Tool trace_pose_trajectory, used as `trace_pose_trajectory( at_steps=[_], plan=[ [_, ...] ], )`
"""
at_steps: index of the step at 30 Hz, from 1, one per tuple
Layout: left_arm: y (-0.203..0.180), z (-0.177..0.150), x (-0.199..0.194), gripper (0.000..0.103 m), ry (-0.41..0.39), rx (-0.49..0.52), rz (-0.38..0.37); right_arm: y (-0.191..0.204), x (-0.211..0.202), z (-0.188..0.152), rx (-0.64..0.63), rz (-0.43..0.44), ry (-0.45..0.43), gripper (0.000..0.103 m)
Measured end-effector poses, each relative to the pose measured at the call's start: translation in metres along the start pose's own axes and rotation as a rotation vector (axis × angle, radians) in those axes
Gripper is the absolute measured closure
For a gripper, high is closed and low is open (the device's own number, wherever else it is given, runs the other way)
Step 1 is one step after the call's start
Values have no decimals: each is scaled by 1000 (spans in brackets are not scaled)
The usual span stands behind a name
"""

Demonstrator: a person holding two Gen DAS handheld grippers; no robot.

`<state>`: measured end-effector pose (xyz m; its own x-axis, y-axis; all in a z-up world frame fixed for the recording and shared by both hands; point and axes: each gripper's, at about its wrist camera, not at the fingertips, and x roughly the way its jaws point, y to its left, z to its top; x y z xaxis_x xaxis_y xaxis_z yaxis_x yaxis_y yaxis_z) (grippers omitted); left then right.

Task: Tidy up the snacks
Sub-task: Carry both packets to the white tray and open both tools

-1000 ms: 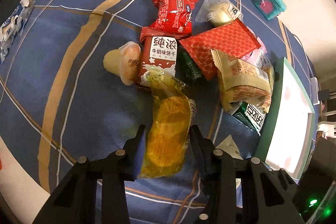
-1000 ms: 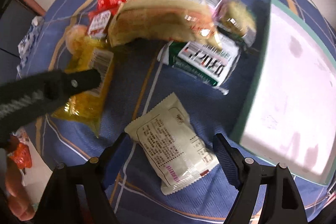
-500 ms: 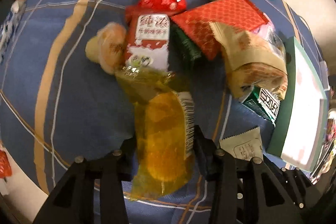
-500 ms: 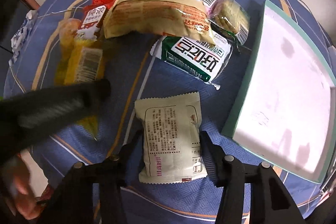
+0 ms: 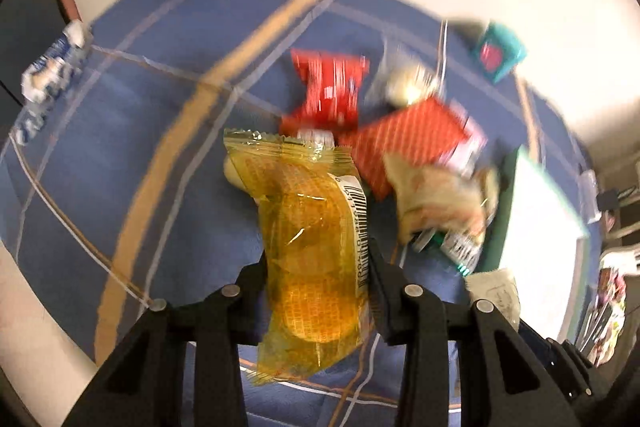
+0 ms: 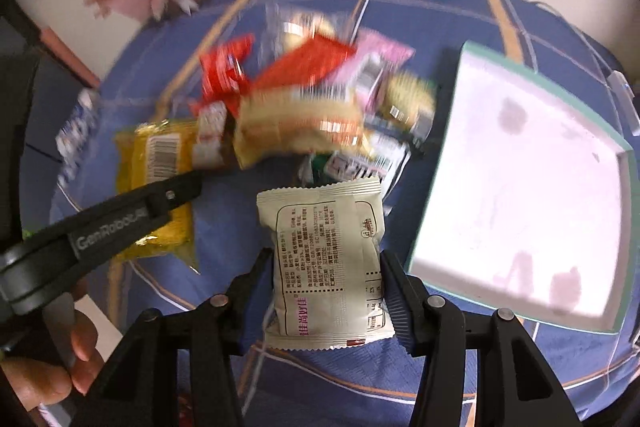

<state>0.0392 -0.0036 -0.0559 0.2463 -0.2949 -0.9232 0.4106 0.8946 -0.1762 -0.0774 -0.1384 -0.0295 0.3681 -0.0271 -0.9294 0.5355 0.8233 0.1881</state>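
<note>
**Both packets now off the cloth**

The left gripper (image 5: 318, 291) is clamped on the yellow packet (image 5: 316, 247), its jaws pressed against the wrapper's two long sides. A second ago that packet lay flat between parted jaws; half a second ago the jaws had drawn in on it; now it stands up in front of the camera, its crimped top toward 12 o'clock, and appears lifted clear of the blue cloth (image 5: 120, 147). The right gripper (image 6: 328, 291) has gone the same way: parted around the cream packet (image 6: 326, 263) a second ago, now closed tight on its sides, with the packet raised and its printed back facing the lens.

The pile (image 6: 312, 107) of remaining snacks sits at about 12 o'clock in the right view, blurred by motion. The tray (image 6: 440, 147) lies at 3 o'clock from the cream packet, near but apart, and looks bare inside.

Judging from this, both picks are made and the carry to the tray is the step in hand. The soft wrappers could slip or swing if moved quickly, and the two grippers sit close enough that their paths to the tray may cross
</note>
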Motion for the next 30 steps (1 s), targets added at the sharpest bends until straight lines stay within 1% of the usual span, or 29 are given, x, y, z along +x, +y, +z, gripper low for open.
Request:
trace_pose_trajectory(
  at_steps=[1,3,5,7,9,13,14,17,21,23,27,30],
  plan=[
    [-1,1,-6,61,-25,-2,0,-3,-8,1,9,-4,-18,48],
    [-5,4,-14,61,-42,0,-6,-11,-20,3,30,-25,-46,48],
    [-12,1,-16,61,-40,13,-27,-25,-24,4,64,-44,-56,48],
    [-23,-1,-17,61,-35,46,-47,-46,-26,5,125,-67,-61,48],
    [-38,-5,-20,61,-37,94,-59,-75,-33,7,212,-116,-80,48],
    [-81,-14,-24,61,-33,211,-116,-137,-45,1,380,-261,-95,48],
    [-92,-14,-24,61,-32,231,-123,-151,-48,-2,422,-281,-94,48],
    [-129,-18,-21,61,-31,313,-155,-187,-56,-11,516,-300,-93,48],
    [-169,-21,-11,61,-5,390,-201,-212,-55,-16,576,-337,-99,48],
    [-184,-21,-3,61,8,407,-225,-221,-56,-18,594,-345,-110,48],
    [-216,-22,14,61,19,433,-249,-233,-55,-16,611,-354,-126,48],
    [-235,-19,26,61,27,449,-272,-244,-40,-10,609,-358,-131,48]
  ],
)
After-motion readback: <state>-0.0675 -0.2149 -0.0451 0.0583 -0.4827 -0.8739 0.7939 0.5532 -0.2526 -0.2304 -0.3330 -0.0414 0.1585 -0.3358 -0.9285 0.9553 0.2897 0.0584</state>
